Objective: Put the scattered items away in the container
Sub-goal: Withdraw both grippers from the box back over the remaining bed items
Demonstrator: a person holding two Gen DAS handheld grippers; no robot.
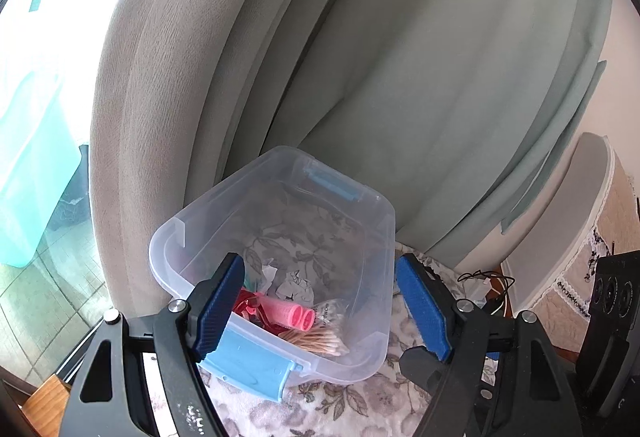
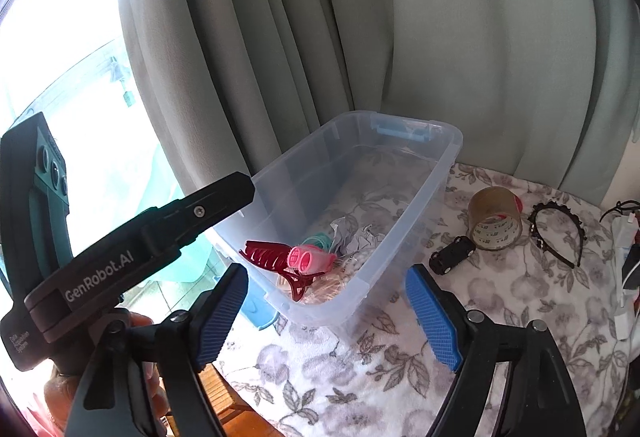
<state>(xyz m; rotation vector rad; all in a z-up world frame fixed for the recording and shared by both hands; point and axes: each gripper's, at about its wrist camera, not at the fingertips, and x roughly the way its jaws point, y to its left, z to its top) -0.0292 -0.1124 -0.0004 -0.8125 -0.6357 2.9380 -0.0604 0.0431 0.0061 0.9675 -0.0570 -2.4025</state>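
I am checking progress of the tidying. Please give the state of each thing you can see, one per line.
Clear plastic bin: lid off, partly filled.
Pink hair rollers: in bin.
Red claw clip: in bin.
Cotton swabs: in bin.
Tape roll: outside, on cloth.
Black toy car: outside.
Black headband: outside.
Left gripper: open, empty.
Right gripper: open, empty.

Container: clear, smooth, glossy plastic with matt blue plastic latches. Gripper pads: ribbed blue rubber-like finish on matt black plastic arms. Tablecloth: soft floral cloth. Tape roll: glossy brown. Curtain: matt woven cloth.
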